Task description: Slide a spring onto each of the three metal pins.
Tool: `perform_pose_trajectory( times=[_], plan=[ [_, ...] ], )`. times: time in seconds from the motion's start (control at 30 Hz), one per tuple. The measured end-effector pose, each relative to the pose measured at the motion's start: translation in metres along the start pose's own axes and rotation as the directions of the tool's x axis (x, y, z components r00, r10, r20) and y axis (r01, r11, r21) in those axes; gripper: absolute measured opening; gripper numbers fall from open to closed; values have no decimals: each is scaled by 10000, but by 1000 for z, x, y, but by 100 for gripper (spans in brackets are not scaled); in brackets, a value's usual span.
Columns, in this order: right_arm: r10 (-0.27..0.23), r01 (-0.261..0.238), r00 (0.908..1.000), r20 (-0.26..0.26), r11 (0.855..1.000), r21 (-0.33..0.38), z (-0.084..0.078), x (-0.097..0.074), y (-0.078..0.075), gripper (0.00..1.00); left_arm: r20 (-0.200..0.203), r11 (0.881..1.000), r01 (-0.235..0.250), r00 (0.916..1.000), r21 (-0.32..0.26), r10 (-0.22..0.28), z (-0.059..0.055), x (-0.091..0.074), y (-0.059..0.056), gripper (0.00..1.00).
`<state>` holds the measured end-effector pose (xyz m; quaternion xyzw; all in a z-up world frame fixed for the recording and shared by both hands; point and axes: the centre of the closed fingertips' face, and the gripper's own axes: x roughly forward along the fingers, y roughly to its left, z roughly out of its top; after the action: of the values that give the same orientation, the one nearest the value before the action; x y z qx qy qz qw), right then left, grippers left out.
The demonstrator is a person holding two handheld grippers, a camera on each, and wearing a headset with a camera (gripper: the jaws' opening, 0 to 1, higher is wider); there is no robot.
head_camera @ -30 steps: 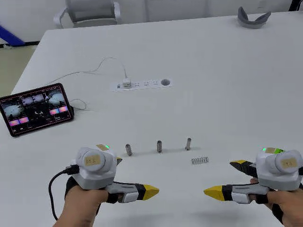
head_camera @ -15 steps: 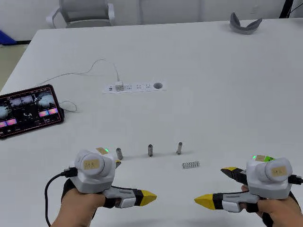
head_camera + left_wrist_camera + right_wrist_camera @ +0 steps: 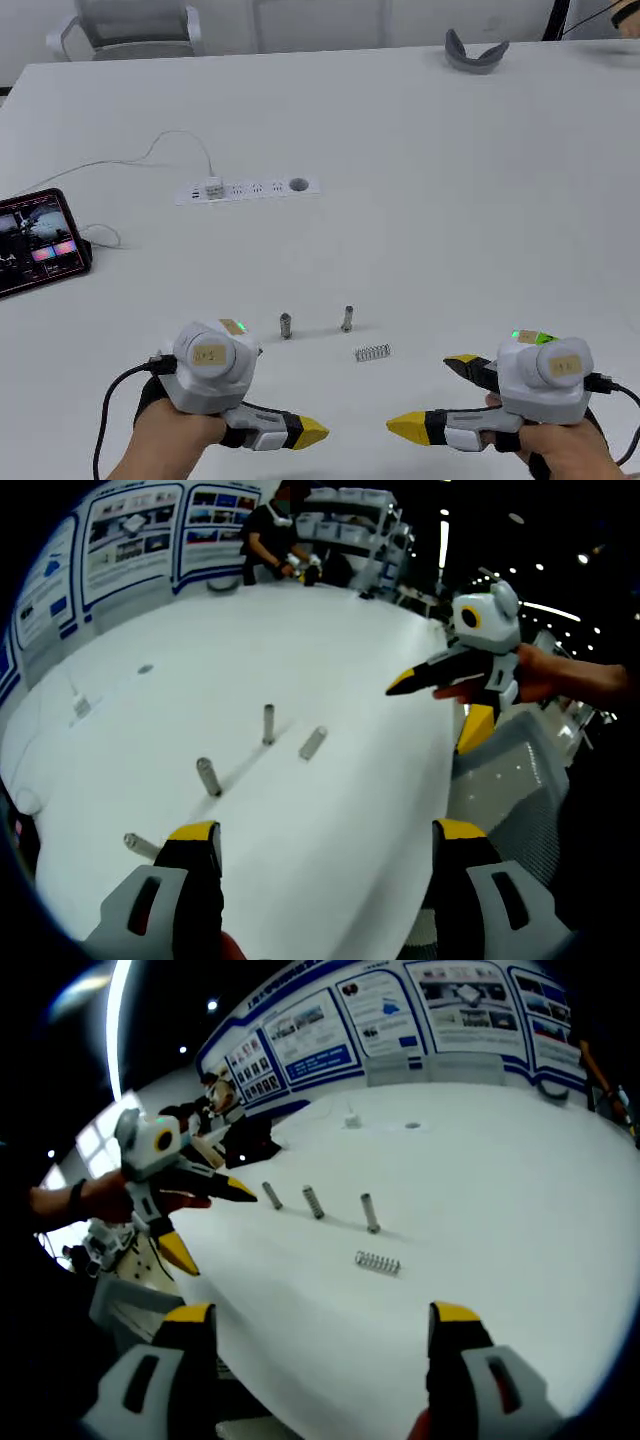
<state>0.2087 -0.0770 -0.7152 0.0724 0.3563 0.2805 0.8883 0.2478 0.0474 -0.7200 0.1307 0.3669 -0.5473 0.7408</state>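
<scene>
no writing here is clear enough to read.

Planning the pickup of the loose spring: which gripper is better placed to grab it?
Right, probably. The spring lies ahead of the open right gripper, nothing between; the left gripper sits close beside a pin.

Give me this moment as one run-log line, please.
left gripper: open, empty | right gripper: open, empty | spring: loose on table, apart from pins
</scene>
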Motion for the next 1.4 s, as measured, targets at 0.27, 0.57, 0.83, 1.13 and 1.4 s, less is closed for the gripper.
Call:
perform_pose_trajectory(
  times=[0.27, 0.57, 0.83, 1.13, 1.4],
  plan=[
    [-88, 87, 9999, 55, 9998, 186, -1, -5, 1, 88, -315, 9977, 518, 9982, 448, -504, 3, 26, -10, 87],
    [-255, 254, 9997, 36, 9994, 217, -3, -14, 0, 88, -603, 9884, 1083, 9929, 1063, -1023, 14, 50, -14, 83],
    [-376, 376, 9993, 6, 9988, 302, -6, -20, -1, 89, -719, 9818, 1385, 9889, 1297, -1300, 21, 68, -15, 80],
    [-419, 416, 9991, 76, 9984, 381, -5, -23, -5, 89, -800, 9768, 1639, 9848, 1379, -1540, 25, 89, -17, 74],
    [-453, 450, 9989, 74, 9983, 363, -5, -25, -7, 89, -673, 9761, 1567, 9867, 1505, -1480, 33, 105, -14, 65]
  ],
)
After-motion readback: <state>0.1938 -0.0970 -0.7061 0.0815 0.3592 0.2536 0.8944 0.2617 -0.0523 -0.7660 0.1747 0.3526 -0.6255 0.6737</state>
